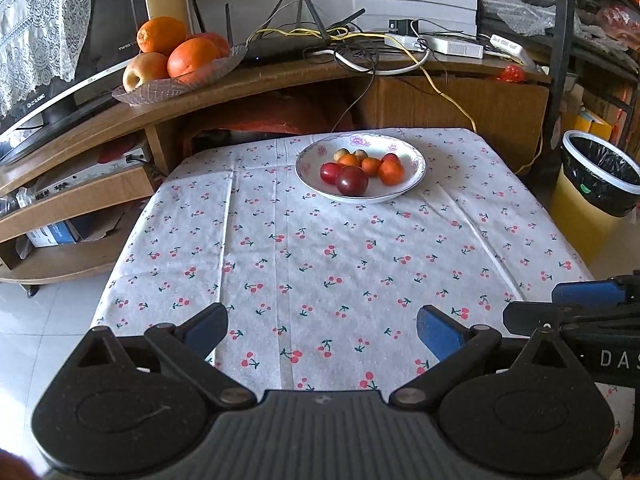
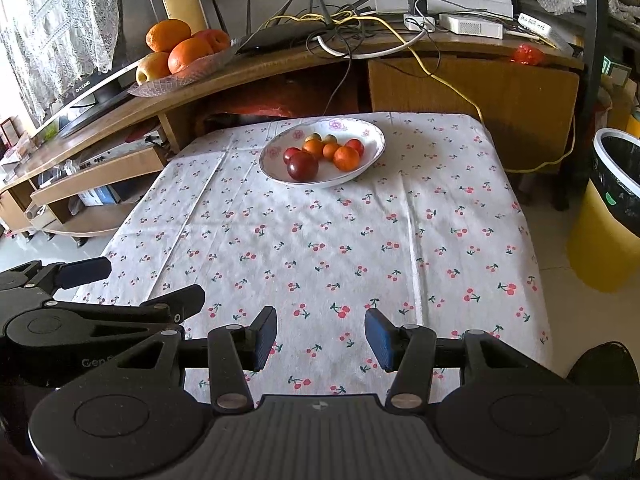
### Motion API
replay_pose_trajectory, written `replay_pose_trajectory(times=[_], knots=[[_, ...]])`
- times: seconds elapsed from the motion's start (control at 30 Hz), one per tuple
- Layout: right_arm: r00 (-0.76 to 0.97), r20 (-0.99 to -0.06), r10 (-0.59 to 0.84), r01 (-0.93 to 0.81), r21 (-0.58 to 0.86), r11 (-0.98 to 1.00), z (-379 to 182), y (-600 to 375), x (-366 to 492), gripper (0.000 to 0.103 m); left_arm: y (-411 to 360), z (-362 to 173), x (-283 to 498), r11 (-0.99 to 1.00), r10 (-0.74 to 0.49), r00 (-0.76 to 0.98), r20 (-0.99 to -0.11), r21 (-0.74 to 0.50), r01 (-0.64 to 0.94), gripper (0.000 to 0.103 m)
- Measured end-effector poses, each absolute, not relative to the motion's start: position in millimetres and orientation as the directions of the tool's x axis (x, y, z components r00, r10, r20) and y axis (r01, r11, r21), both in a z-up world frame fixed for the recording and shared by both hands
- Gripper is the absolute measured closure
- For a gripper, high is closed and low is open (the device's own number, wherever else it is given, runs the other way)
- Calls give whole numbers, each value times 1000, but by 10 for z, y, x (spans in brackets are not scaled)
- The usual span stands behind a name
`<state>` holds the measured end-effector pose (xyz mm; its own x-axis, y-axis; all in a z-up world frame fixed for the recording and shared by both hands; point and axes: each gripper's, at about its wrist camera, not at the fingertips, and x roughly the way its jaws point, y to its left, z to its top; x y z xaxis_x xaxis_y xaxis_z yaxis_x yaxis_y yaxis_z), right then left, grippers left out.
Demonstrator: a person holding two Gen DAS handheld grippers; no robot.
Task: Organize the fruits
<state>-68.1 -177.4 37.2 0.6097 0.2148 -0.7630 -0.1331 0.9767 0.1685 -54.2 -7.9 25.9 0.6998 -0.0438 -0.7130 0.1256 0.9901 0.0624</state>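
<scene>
A white tablecloth printed with small red cherries (image 1: 320,248) covers the square table that fills the middle of both views, its fold creases running top to bottom across the fabric. At the lower edge of the left wrist view, the left gripper (image 1: 322,330) hangs over the near part of the cloth with its black arms and blue-padded fingers spread wide, nothing between them. In the right wrist view the right gripper (image 2: 321,338) is likewise parted over the near cloth, holding nothing, its gap narrower than the left's; the left gripper shows again at that frame's lower left.

Farther up, near the far edge of the table, sits a shallow white ceramic bowl with pink flower prints (image 1: 400,194). It holds the small round fruits (image 1: 362,168): dark red plum-like ones in front, orange ones behind, and two pale ones at the back, all touching in a cluster.

Beyond the table, in the upper left, a curved brown wooden shelf unit (image 1: 260,80) carries a clear cut-glass dish (image 1: 160,90) piled with large oranges and an apple, then a black router amid tangled cables. A yellow waste bin lined with a black bag (image 1: 592,200) stands on the tiled floor at the right.
</scene>
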Motion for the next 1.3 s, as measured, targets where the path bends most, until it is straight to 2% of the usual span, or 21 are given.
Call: replay_pose_trajectory(times=[1.3], knots=[[595, -774, 216, -134, 169, 976, 320, -1745, -705, 57, -74, 217, -570, 989, -28, 698, -715, 83, 124, 0]])
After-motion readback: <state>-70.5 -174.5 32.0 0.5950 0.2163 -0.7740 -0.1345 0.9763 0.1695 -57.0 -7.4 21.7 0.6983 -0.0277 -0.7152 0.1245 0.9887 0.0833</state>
